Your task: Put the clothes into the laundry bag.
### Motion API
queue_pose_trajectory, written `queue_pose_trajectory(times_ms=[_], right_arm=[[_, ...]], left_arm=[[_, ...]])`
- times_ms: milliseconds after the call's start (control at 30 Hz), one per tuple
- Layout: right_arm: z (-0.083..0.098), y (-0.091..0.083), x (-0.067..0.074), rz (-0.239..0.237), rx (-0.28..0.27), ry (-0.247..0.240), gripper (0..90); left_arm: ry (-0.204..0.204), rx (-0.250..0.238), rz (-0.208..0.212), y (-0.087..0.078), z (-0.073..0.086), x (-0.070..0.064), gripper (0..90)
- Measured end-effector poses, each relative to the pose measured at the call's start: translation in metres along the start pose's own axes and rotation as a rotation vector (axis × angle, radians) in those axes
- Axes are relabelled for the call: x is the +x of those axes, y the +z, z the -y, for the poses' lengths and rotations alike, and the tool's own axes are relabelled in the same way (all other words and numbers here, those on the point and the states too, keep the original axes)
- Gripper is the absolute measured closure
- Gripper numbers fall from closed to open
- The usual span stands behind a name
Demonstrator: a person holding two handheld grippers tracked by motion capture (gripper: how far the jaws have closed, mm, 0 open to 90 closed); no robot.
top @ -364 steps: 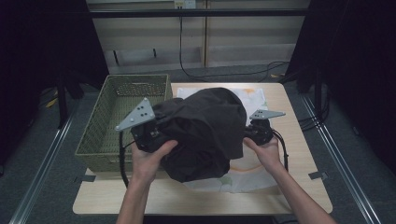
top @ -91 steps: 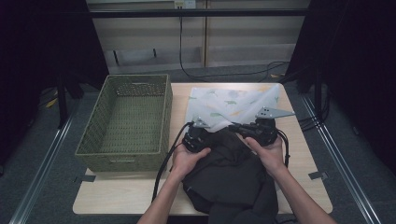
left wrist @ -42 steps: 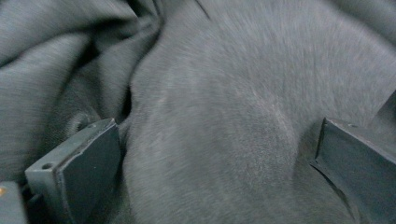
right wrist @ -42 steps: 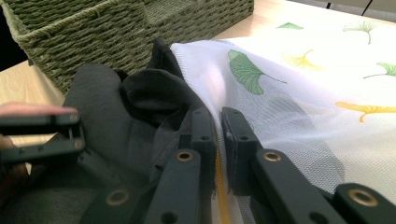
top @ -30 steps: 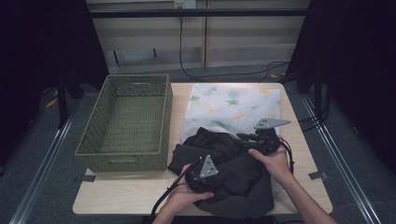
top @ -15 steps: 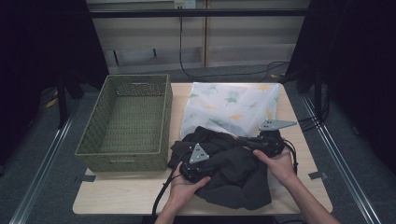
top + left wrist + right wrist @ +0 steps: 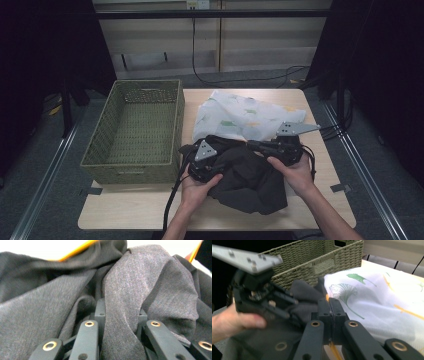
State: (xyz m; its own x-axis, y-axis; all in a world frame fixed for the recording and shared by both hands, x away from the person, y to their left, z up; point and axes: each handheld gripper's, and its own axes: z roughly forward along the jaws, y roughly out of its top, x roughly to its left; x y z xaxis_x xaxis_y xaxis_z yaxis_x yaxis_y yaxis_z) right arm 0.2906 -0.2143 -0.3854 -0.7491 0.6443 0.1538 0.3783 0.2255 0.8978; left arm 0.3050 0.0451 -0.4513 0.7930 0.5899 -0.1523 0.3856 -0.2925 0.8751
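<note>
The left gripper (image 7: 212, 155) pinches the dark cloth (image 7: 252, 182). The right gripper (image 7: 257, 145), just beside it, is closed on that cloth's edge.

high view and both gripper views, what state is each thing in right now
dark garment: crumpled in a heap at the table's near edge, partly on the patterned cloth
patterned cloth: spread out, rumpled, beside the basket
wicker basket: upright, nothing in it
left hand-held gripper: a fold of the dark garment lies between its jaws
right hand-held gripper: jaws pressed together, at the garment's edge
</note>
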Motion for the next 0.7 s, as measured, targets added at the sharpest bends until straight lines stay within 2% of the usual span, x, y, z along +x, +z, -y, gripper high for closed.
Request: queue_pose_trajectory(times_ms=[100, 167, 200, 233, 300, 367, 400, 467, 500, 533, 567, 633, 700], right_arm=[[0.003, 0.001, -0.001, -0.001, 0.004, 0.008, 89.7], [0.005, 0.003, -0.001, -0.003, 0.006, 0.017, 89.7], [0.002, 0.004, 0.001, -0.002, -0.005, 0.026, 89.8], [0.002, 0.004, 0.001, -0.002, -0.005, 0.026, 89.8], [-0.009, 0.005, 0.007, -0.026, -0.039, 0.024, 89.8], [-0.017, 0.005, 0.012, -0.039, -0.054, 0.012, 89.8], [-0.017, 0.005, 0.012, -0.039, -0.054, 0.012, 89.8], [-0.031, 0.001, 0.021, -0.059, -0.089, 0.004, 89.8], [-0.036, -0.001, 0.023, -0.063, -0.100, 0.000, 89.8], [-0.036, -0.001, 0.023, -0.063, -0.100, 0.000, 89.8], [-0.043, -0.005, 0.028, -0.072, -0.117, -0.003, 89.8], [-0.045, -0.008, 0.032, -0.077, -0.121, -0.008, 89.8], [-0.044, -0.008, 0.033, -0.072, -0.110, -0.018, 89.8]], left_arm=[[-0.030, -0.034, -0.001, -0.003, -0.007, 0.004, 73.4], [-0.020, -0.040, -0.034, -0.005, -0.015, 0.006, 73.6], [-0.025, -0.061, -0.041, -0.003, -0.021, 0.007, 73.9], [-0.025, -0.061, -0.041, -0.003, -0.021, 0.007, 73.9], [-0.046, -0.080, -0.035, -0.002, -0.032, 0.012, 74.0], [-0.041, -0.084, -0.048, -0.001, -0.038, 0.011, 74.0], [-0.041, -0.084, -0.048, -0.001, -0.038, 0.011, 74.0], [-0.016, -0.069, -0.073, 0.003, -0.039, 0.010, 74.0], [-0.032, -0.067, -0.083, 0.012, -0.036, 0.011, 74.0], [-0.032, -0.067, -0.083, 0.012, -0.036, 0.011, 74.0], [-0.037, -0.057, -0.090, 0.017, -0.033, 0.012, 74.0], [-0.055, -0.041, -0.100, 0.026, -0.026, 0.013, 74.0], [-0.073, -0.031, -0.087, 0.030, -0.021, 0.015, 74.0]])
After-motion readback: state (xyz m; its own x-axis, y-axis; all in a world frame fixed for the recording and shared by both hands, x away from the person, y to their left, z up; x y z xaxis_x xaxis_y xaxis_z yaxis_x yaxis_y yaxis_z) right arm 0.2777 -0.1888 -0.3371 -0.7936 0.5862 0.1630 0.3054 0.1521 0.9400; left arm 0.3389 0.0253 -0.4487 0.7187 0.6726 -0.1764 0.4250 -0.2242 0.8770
